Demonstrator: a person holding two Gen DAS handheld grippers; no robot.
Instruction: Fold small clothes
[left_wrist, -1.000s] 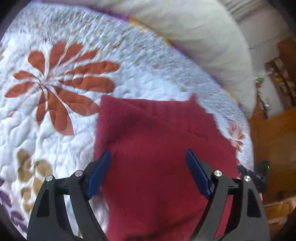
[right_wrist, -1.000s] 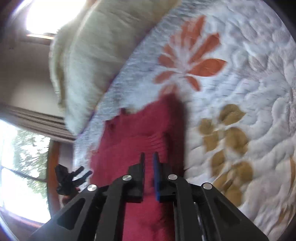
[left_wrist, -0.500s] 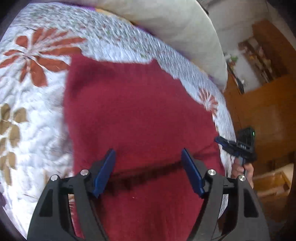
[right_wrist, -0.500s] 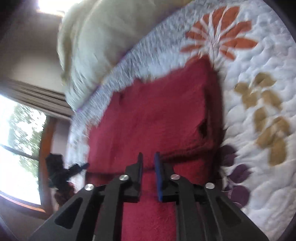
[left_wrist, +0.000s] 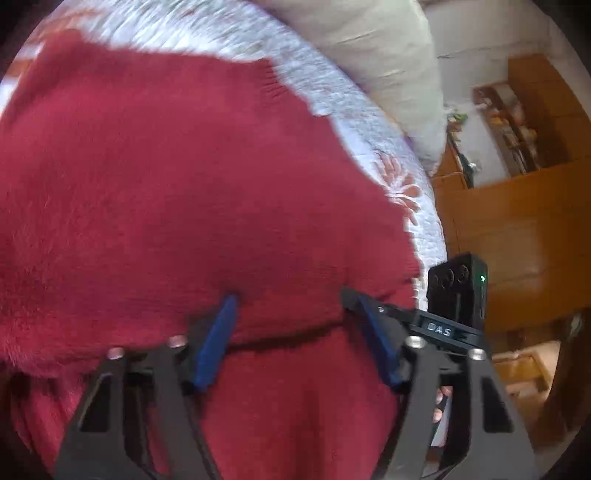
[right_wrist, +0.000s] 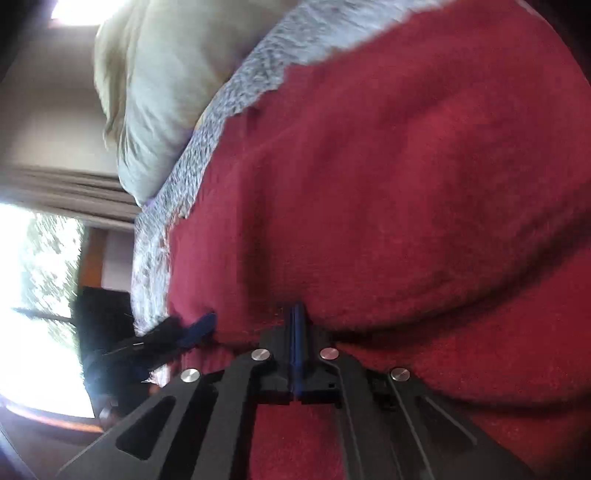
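Only the left view shows wooden shelves (left_wrist: 517, 122). The left tool (left_wrist: 291, 317) gapes over the garment (left_wrist: 184, 184); the right tool (right_wrist: 297, 314) pinches its fold.

This is a bedroom in a home: a bed covered with a white quilted bedspread with orange flower print (left_wrist: 400, 184) has a plump cream pillow (left_wrist: 388, 62) at its far end. To the right stand a brown wooden cupboard (left_wrist: 517, 236) and cluttered wooden wall shelves (left_wrist: 513, 122). On the left, grey-brown pleated curtains (right_wrist: 62, 192) hang above a bright window showing green foliage (right_wrist: 40, 288).
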